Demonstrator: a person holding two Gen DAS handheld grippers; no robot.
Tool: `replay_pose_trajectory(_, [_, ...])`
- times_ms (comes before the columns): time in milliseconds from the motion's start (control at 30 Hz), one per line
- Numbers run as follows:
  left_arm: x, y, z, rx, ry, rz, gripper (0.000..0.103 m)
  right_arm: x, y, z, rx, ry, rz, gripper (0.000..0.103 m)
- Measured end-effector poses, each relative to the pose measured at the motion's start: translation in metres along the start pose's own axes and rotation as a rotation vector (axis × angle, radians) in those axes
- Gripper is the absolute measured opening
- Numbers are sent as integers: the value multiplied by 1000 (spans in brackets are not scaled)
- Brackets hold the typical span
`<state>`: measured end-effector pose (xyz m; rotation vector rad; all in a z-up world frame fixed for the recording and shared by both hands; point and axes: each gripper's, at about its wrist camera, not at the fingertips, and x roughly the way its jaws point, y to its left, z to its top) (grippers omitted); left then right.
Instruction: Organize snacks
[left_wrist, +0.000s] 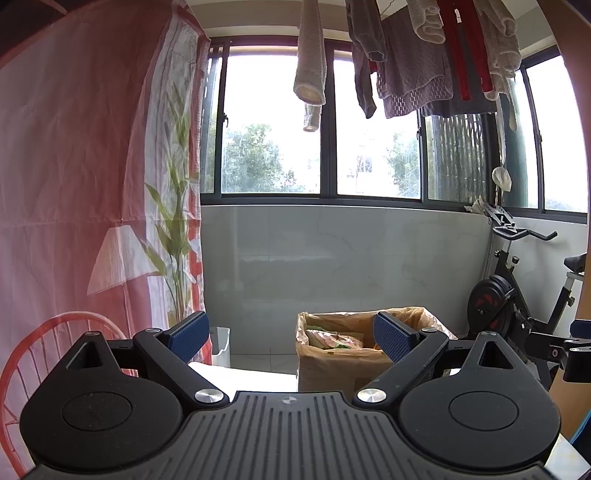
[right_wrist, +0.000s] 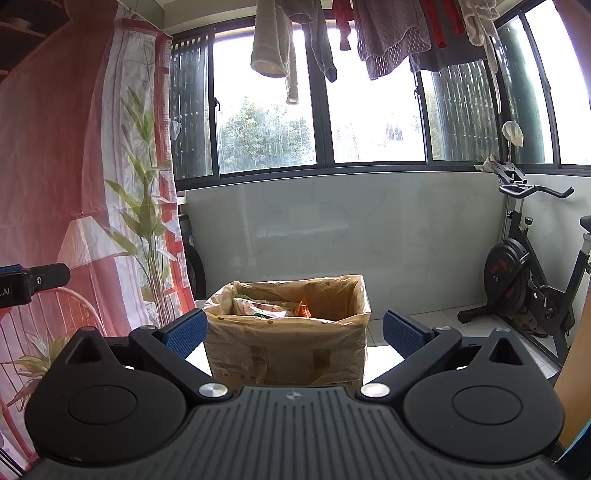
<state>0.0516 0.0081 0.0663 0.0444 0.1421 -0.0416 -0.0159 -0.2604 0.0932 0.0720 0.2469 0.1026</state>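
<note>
A cardboard box (right_wrist: 288, 354) lined with a clear plastic bag stands on a white table, with snack packets (right_wrist: 271, 307) showing inside it. In the left wrist view the same box (left_wrist: 325, 373) sits ahead and to the right, with packets (left_wrist: 334, 339) in it. My left gripper (left_wrist: 291, 338) is open and empty, raised above the table short of the box. My right gripper (right_wrist: 293, 330) is also open and empty, and the box shows between its blue pads. The right gripper's tip (left_wrist: 569, 350) peeks in at the right edge of the left wrist view.
A white table edge (left_wrist: 243, 376) lies below the grippers. A pink printed curtain (left_wrist: 74, 184) hangs at the left. An exercise bike (right_wrist: 524, 273) stands at the right by the tiled wall (right_wrist: 369, 229). Laundry (left_wrist: 424, 55) hangs above the windows. A white bin (left_wrist: 220, 345) stands on the floor.
</note>
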Motion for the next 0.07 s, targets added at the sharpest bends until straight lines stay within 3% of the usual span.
replay_pose_trajectory(67, [0, 0, -1, -3, 1, 0, 97, 0, 0, 0, 0, 0, -1, 103])
